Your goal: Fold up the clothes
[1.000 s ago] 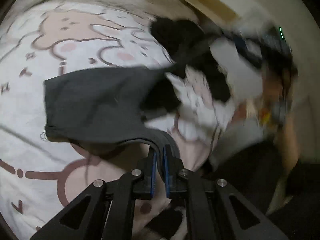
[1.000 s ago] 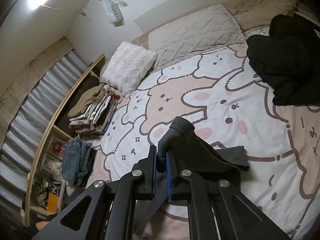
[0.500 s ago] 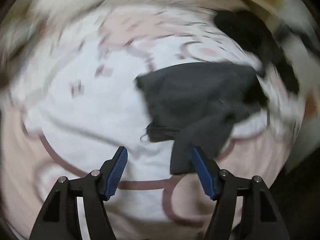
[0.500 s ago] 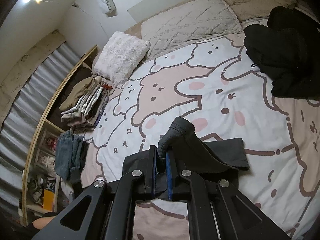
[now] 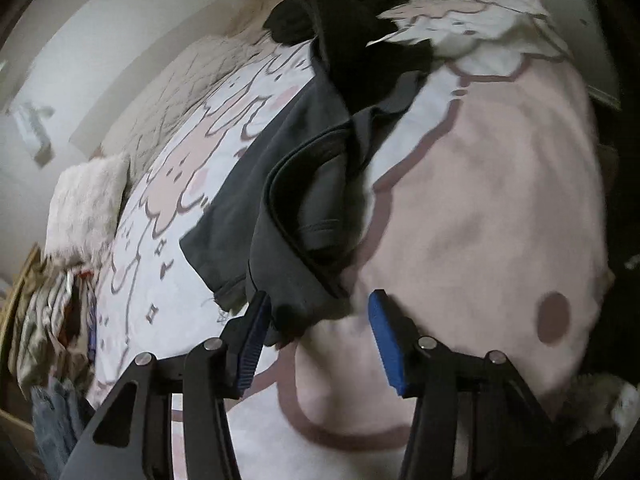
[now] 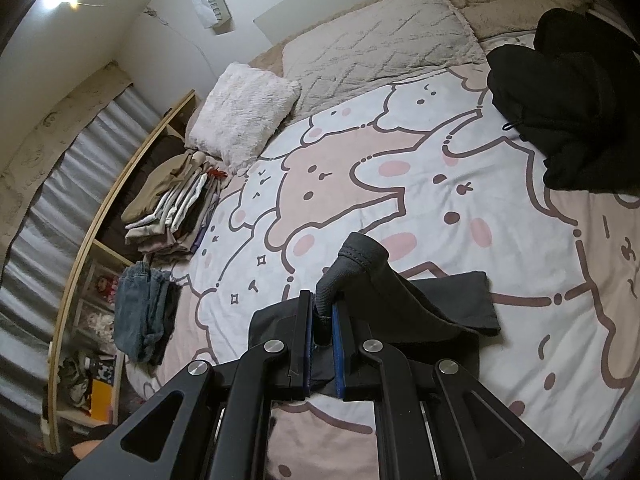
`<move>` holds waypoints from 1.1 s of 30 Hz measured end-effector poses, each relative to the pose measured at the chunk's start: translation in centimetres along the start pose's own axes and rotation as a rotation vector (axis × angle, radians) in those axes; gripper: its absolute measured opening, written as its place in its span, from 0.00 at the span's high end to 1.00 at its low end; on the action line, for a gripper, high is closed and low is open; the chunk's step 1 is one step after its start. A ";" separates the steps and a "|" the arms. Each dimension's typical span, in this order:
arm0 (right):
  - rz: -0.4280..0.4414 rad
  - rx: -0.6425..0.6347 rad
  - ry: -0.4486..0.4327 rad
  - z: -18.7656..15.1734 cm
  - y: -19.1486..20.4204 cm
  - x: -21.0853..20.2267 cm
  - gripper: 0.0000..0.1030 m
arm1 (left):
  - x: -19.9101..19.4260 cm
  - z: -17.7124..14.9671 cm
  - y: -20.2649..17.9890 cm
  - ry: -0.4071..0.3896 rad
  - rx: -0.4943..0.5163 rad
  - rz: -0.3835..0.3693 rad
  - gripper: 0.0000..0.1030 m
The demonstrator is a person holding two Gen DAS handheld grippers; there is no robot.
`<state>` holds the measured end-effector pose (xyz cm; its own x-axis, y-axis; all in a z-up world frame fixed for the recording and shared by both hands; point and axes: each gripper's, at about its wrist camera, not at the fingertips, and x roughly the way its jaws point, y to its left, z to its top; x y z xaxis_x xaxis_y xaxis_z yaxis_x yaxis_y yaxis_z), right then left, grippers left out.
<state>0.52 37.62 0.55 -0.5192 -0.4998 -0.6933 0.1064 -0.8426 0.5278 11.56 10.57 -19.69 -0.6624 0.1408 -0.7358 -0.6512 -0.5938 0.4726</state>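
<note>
A dark grey garment (image 6: 444, 304) lies partly folded on the cartoon-print bedspread (image 6: 400, 152). My right gripper (image 6: 323, 322) is shut on a raised fold of its hem, holding that fold above the bed. In the left wrist view the same grey garment (image 5: 256, 200) lies crumpled, and its near corner reaches between the blue pads (image 5: 250, 344) of my left gripper (image 5: 316, 320). The left jaws are closing, with a wide gap still showing. The cloth brushes the left pad only; the right pad stands clear over the pink print.
A pile of black clothes (image 6: 560, 112) sits at the bed's far right. A stack of folded clothes (image 6: 176, 200) and folded jeans (image 6: 144, 312) lie along the left edge by a wooden shelf (image 6: 80, 272). A fluffy white cushion (image 6: 240, 120) and a quilted pillow (image 6: 380, 40) are at the head.
My left gripper let go of the garment's edge, opened wide, rolled and dropped to the garment's near corner. The right gripper kept still, shut on its fold.
</note>
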 end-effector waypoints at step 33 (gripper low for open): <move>-0.497 -0.597 0.230 -12.2 -1.4 2.0 0.10 | 0.9 1.7 7.4 0.128 -0.339 0.015 0.87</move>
<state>9.65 35.37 -7.59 -0.4444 -0.0130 -0.8957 0.3778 -0.9093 -0.1742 5.51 7.63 -15.99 -0.6055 0.0421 -0.7947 -0.4672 -0.8272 0.3121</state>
